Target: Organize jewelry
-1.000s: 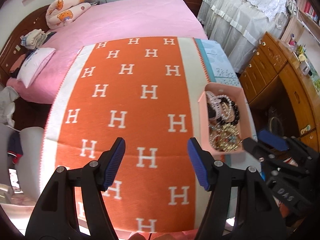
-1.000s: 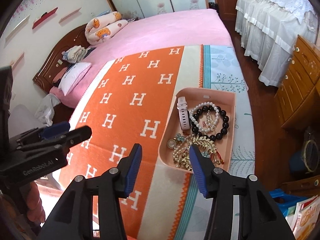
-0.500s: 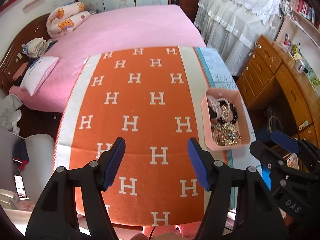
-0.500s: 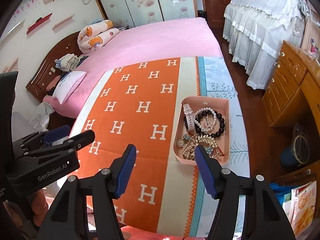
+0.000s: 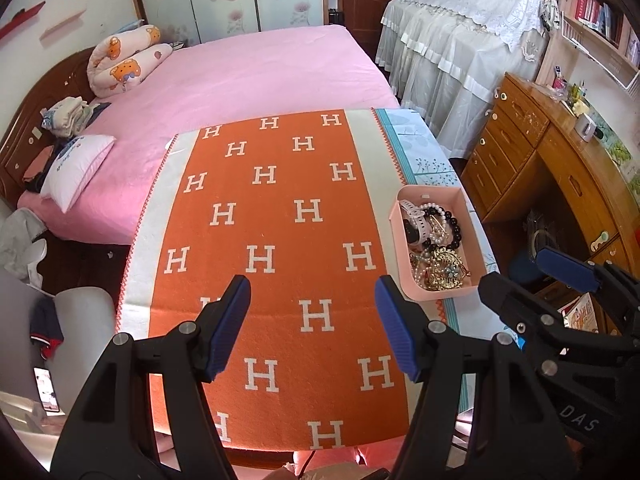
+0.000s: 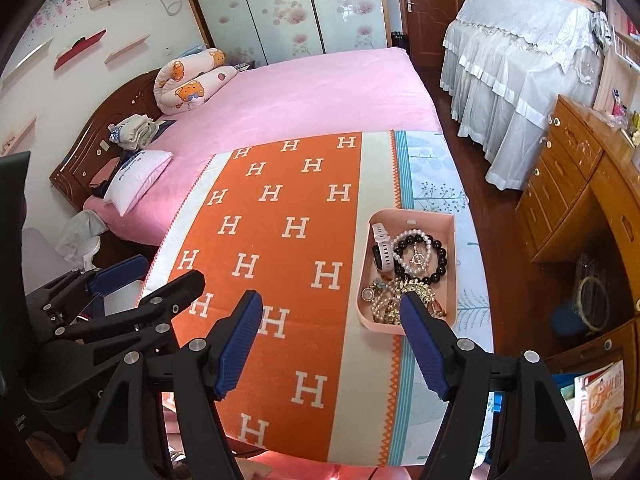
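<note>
A pink tray sits at the right side of a table covered with an orange H-pattern blanket. It holds a white watch, a black bead bracelet, a pearl bracelet and tangled gold pieces. My left gripper is open and empty, raised above the blanket's near part. My right gripper is open and empty, raised near the tray's front left corner. Each gripper shows in the other's view.
A pink bed with pillows lies beyond the table. A wooden dresser stands at the right, a white-draped piece of furniture behind it. A grey chair is at the left.
Both grippers have pulled back and up from the table, so more of the room shows. Both stay open; the jewelry tray has not moved.
</note>
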### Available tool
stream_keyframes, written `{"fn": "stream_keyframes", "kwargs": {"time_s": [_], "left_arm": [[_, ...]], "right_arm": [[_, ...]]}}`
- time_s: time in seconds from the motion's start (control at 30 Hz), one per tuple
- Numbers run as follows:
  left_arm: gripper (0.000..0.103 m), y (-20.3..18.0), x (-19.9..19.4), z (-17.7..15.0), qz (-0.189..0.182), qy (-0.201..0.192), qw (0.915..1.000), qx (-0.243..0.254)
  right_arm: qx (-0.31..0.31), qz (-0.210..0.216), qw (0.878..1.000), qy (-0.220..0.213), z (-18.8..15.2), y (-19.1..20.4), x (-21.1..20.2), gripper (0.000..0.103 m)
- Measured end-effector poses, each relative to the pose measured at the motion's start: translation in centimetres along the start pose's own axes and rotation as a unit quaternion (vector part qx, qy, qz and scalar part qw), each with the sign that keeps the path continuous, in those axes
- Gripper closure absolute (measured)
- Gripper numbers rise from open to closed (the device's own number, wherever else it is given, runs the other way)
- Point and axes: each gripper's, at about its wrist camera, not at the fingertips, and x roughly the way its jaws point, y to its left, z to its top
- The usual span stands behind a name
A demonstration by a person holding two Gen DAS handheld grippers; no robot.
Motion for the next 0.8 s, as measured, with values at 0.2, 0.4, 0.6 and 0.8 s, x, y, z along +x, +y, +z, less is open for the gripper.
{"fn": "stream_keyframes", "kwargs": {"time_s": [0.2, 0.4, 0.6, 0.8], "left_arm": [[0.041, 0.70, -0.55, -0.17, 0.003, -0.003, 1.0000, -0.008], [0.041, 0.86, -0.68, -0.29, 0.002, -0.003, 1.0000, -0.008], [0.041, 1.01, -0.59, -0.30, 0.002, -0.001, 1.0000, -0.009], [0.041, 1.05, -0.57, -0.36, 0.002, -0.001, 1.0000, -0.009]], "right_arm": [[-0.009, 0.000, 1.000, 0.000, 0.06, 0.60, 0.15, 0.031], [-0.008, 0.000, 1.000, 0.001, 0.07, 0.70, 0.23, 0.031], [-0.005, 0.005, 1.000, 0.008, 0.06, 0.63, 0.66, 0.031], [-0.004, 0.005, 1.000, 0.009, 0.03, 0.49, 0.86, 0.031]]}}
